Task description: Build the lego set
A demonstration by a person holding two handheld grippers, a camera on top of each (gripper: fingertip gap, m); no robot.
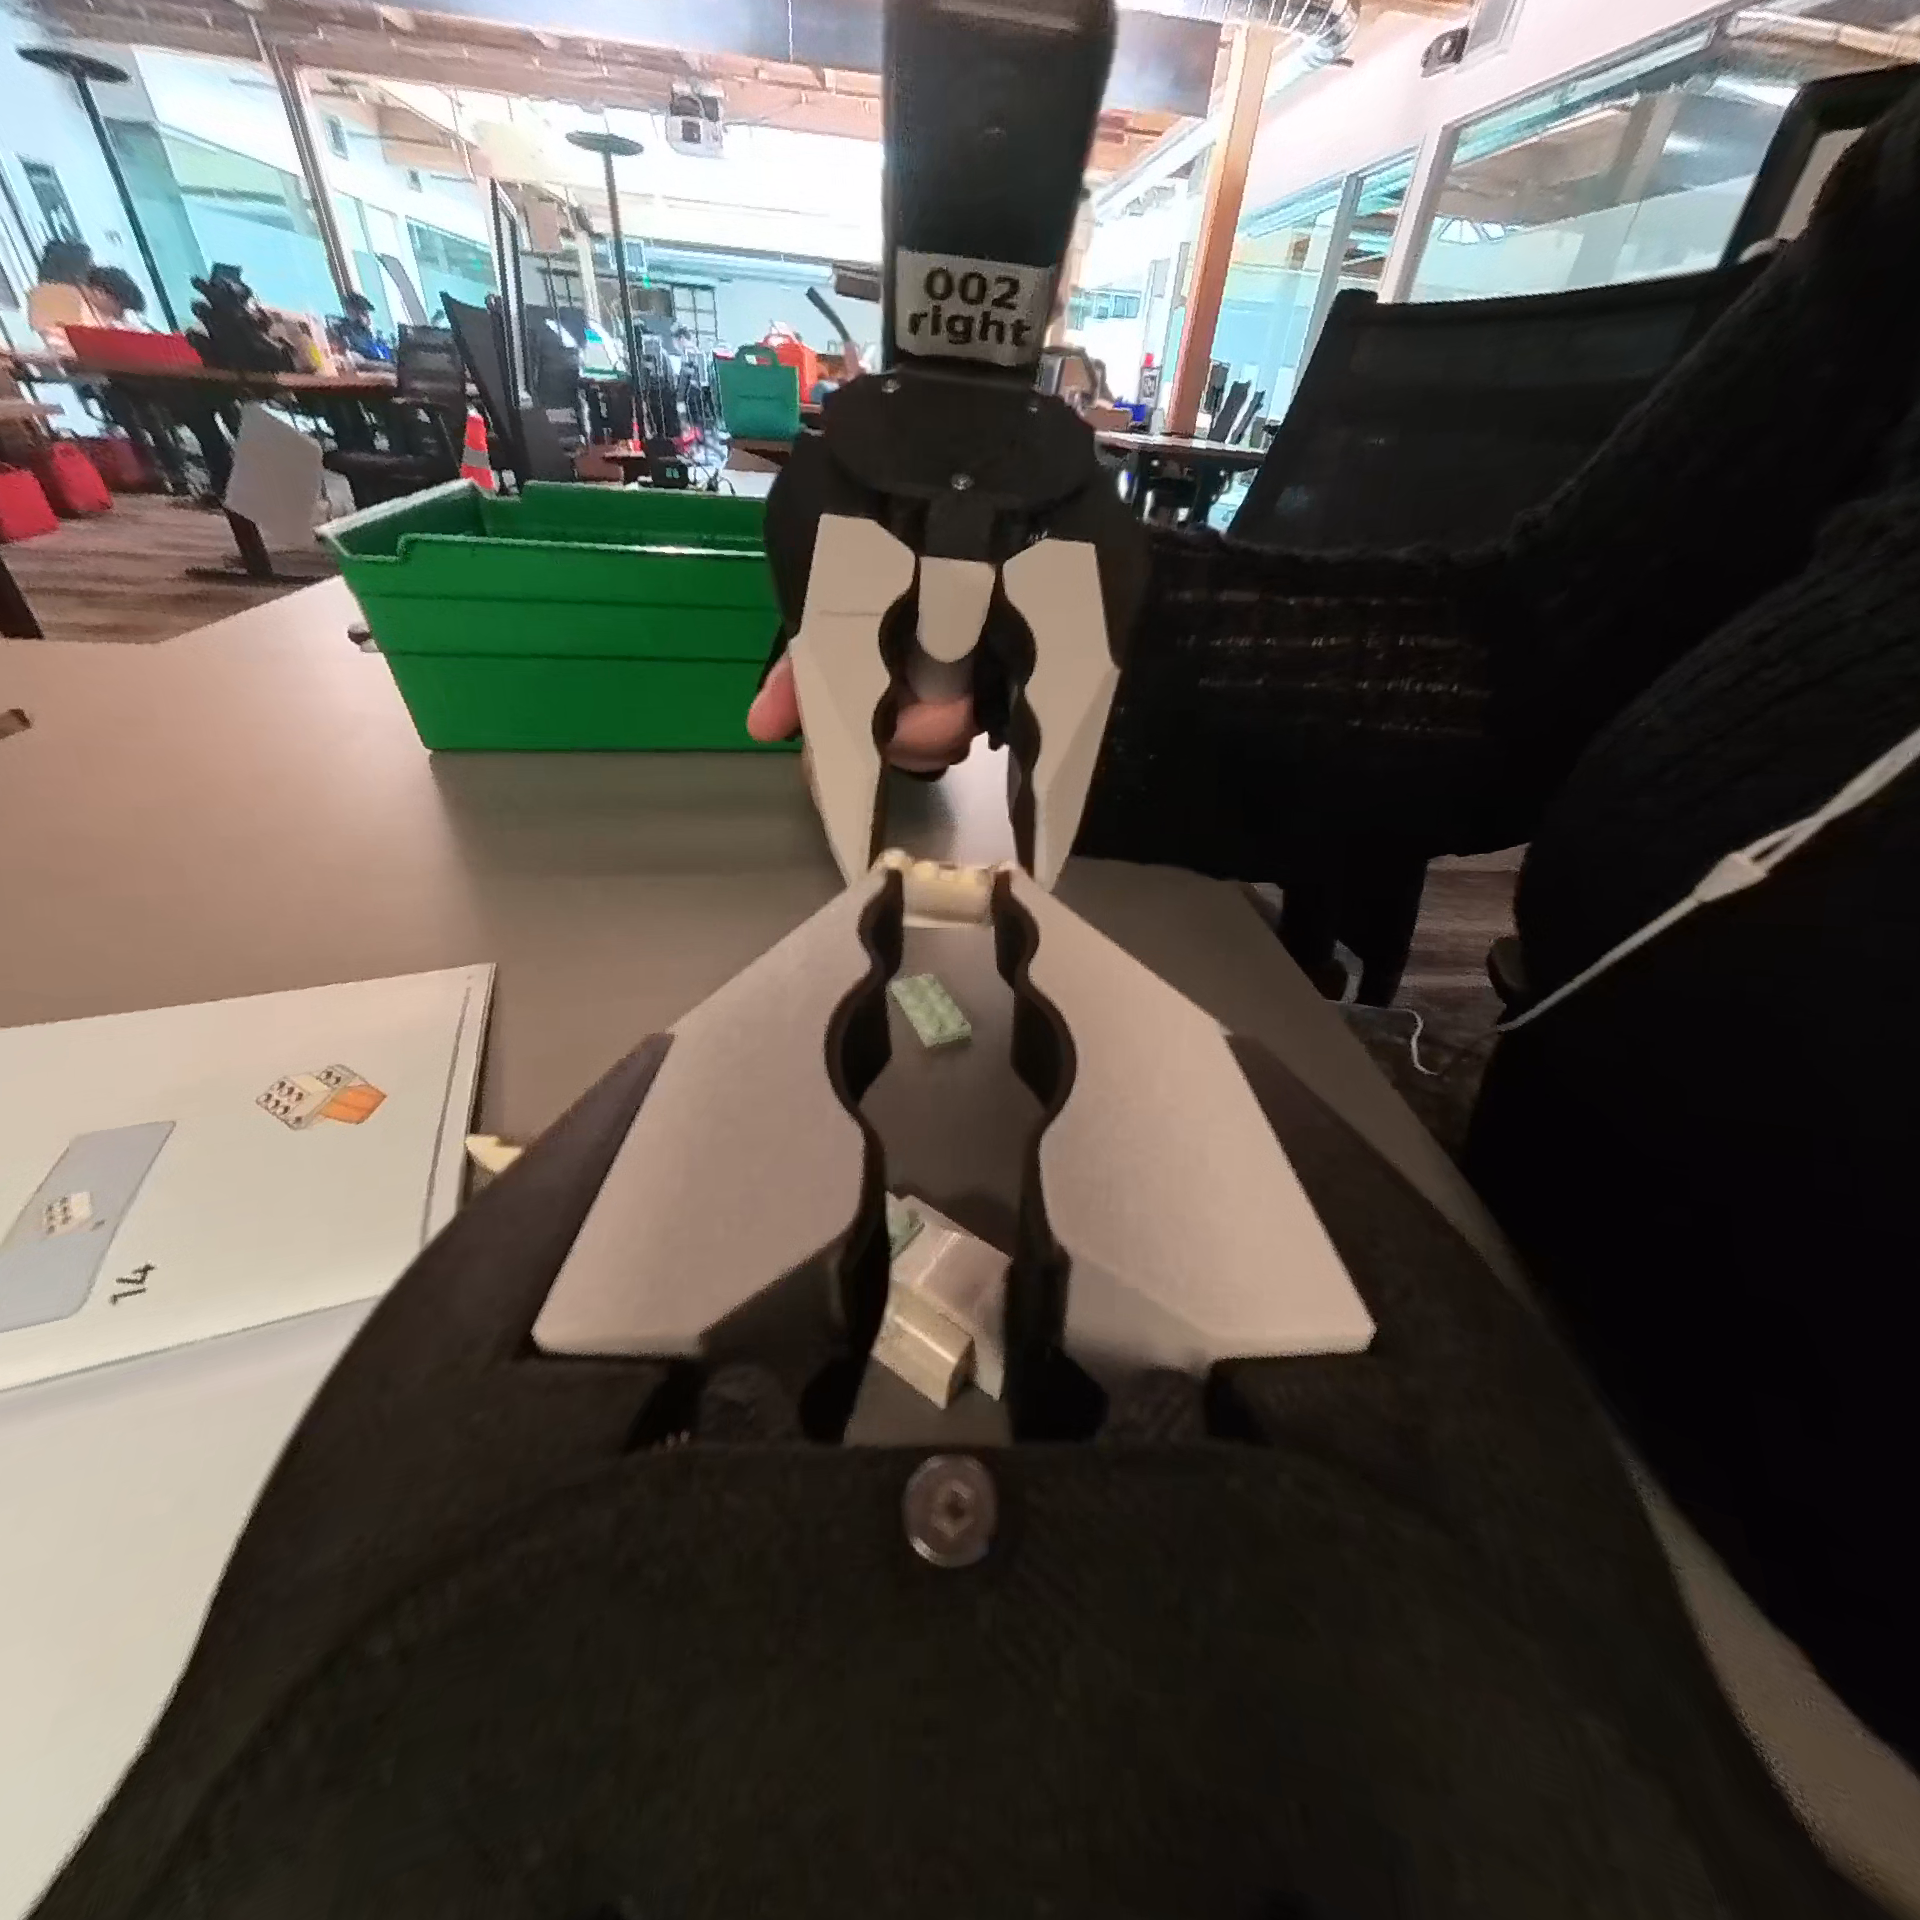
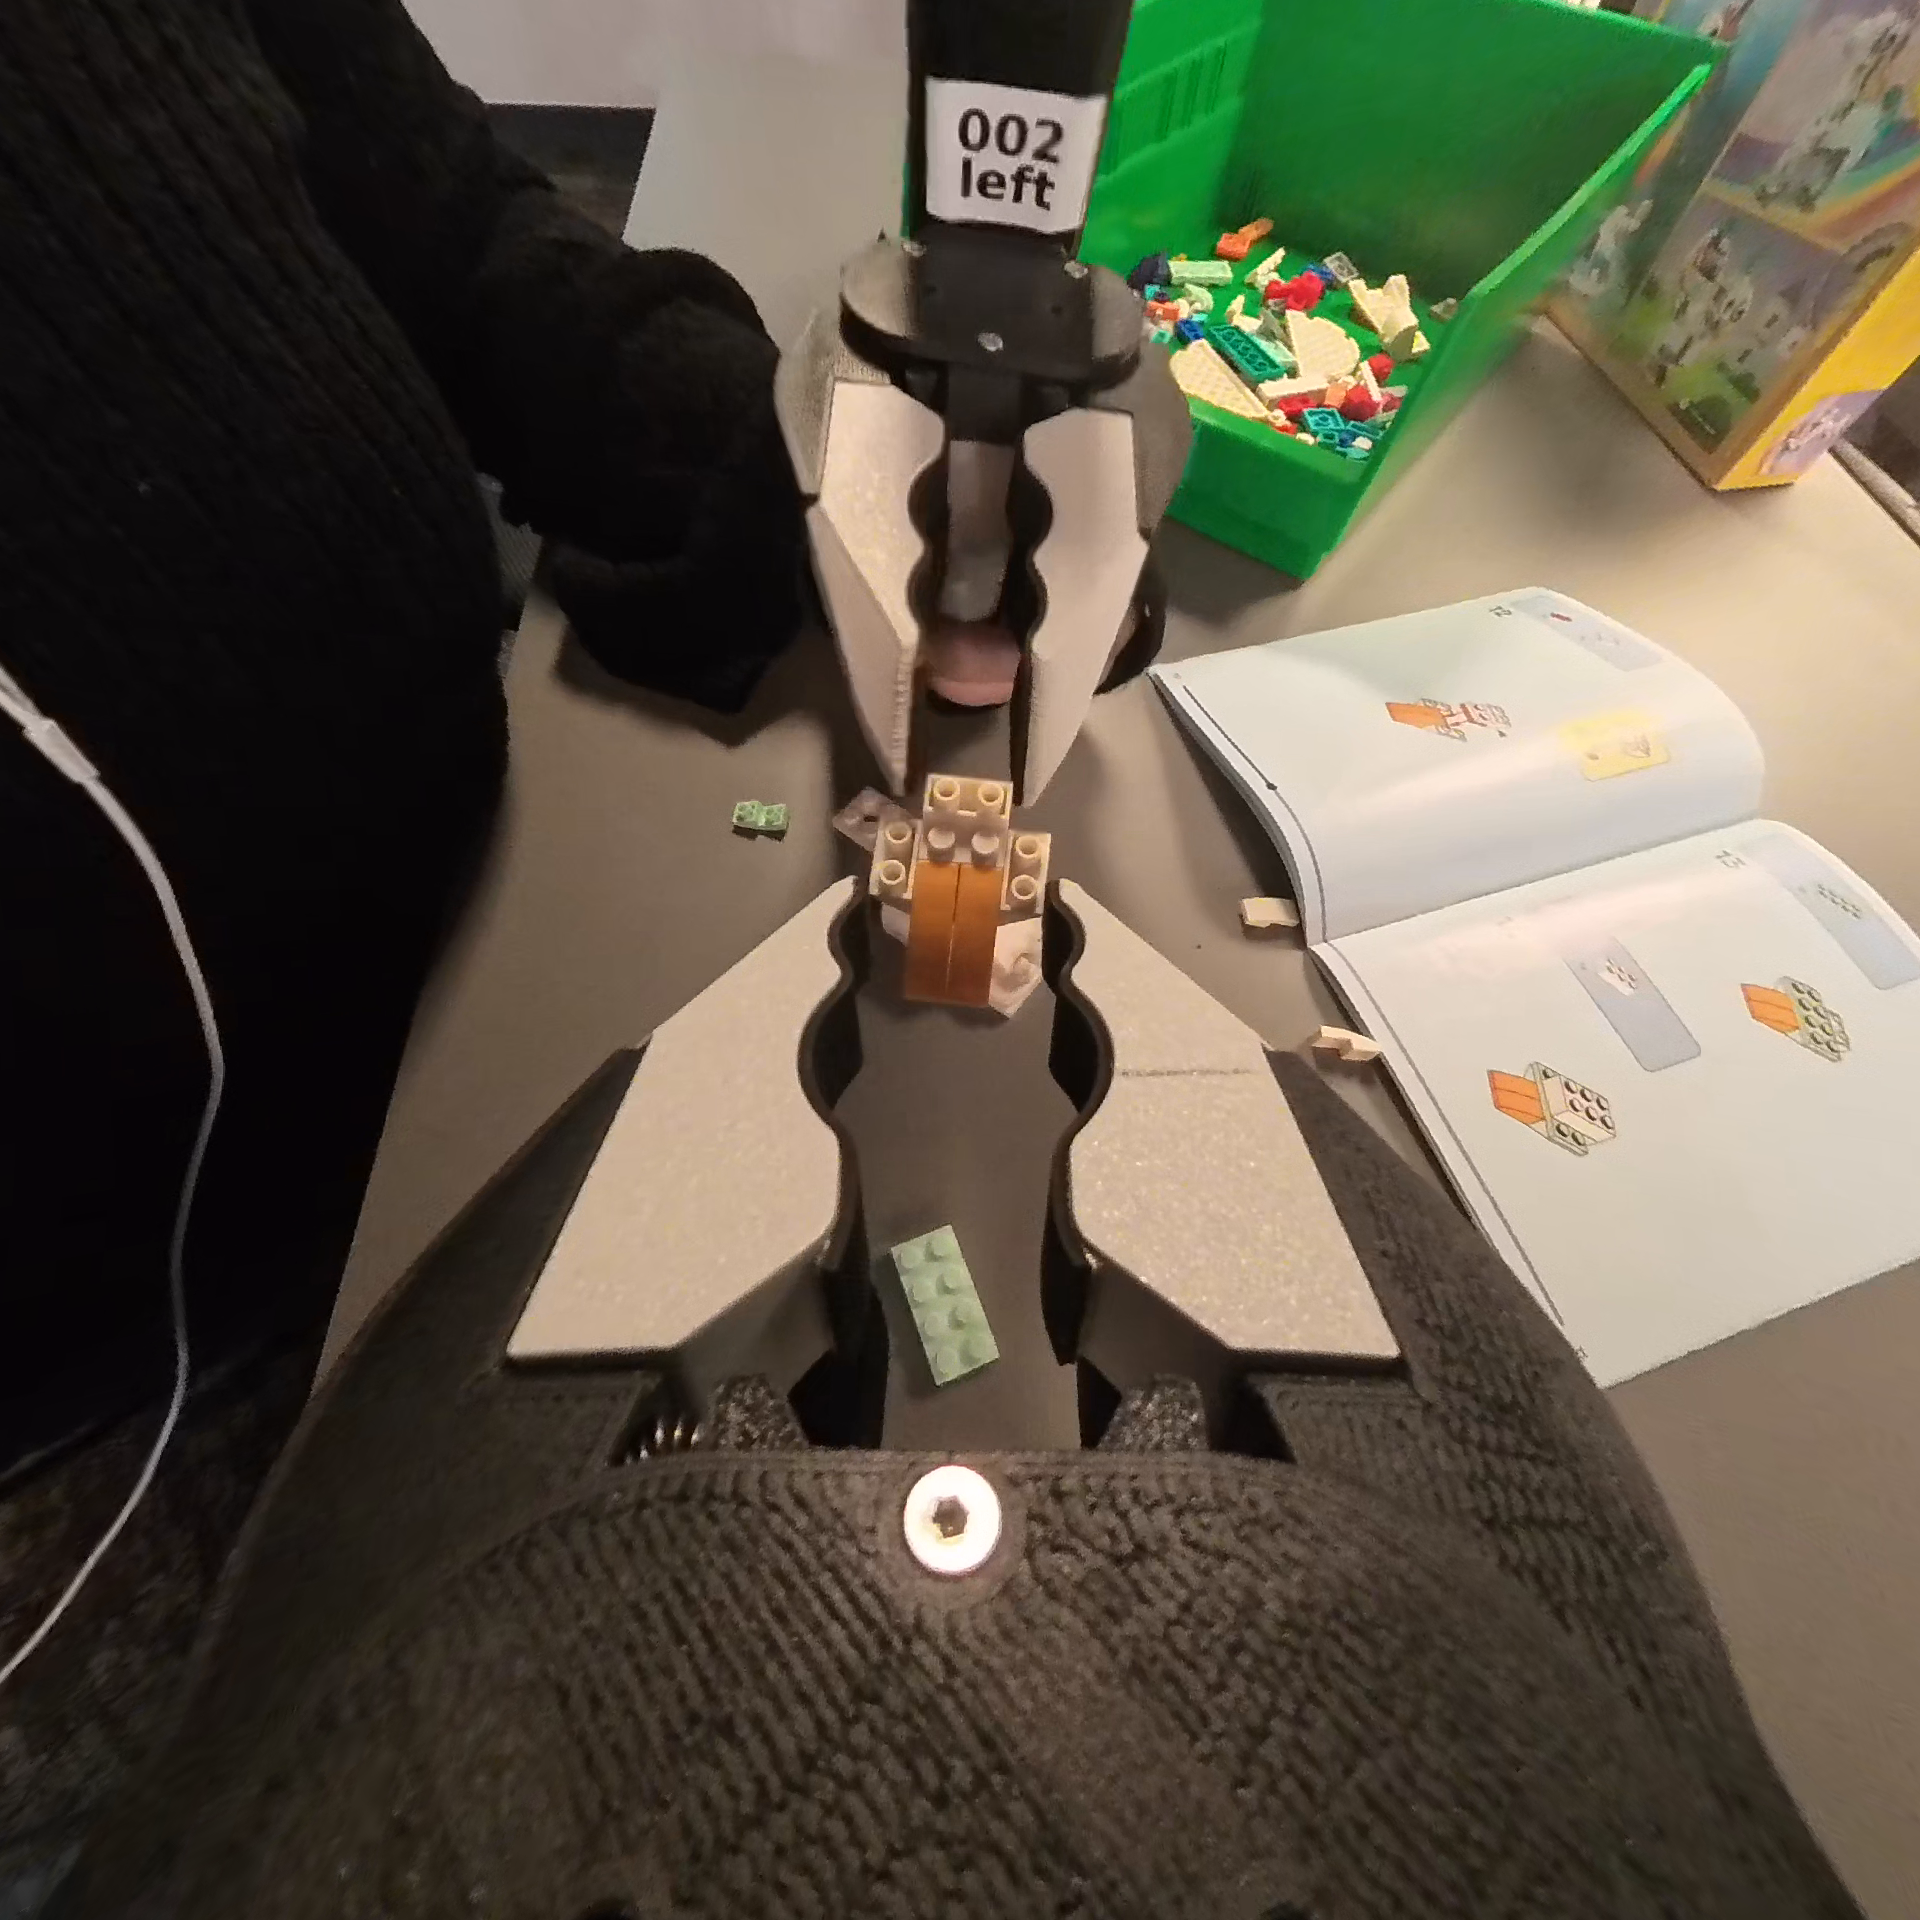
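My left gripper [image 1: 945,881] is shut on a cream studded brick [image 1: 945,899], held above the grey table [image 1: 312,810]. In the right wrist view my right gripper [image 2: 956,896] is shut on a small build [image 2: 951,935] of cream bricks, a grey piece and orange tiles. The left gripper [image 2: 971,795] faces it tip to tip and presses its cream brick [image 2: 971,798] against the build's far end. The right gripper [image 1: 954,868] comes in from the far side in the left wrist view, where the build is mostly hidden.
A pale green plate [image 2: 943,1304] lies on the table under the grippers. A small green piece [image 2: 761,817] and cream pieces [image 2: 1268,910] lie nearby. An open instruction booklet [image 2: 1558,935], a green bin [image 2: 1351,312] of loose bricks and the set's box [image 2: 1766,208] are to the right. White bricks [image 1: 935,1320] lie below my left gripper. The right tips stand about 10 cm off the pale green plate [image 2: 943,1304]. It is also in sight in the left wrist view [image 1: 928,997].
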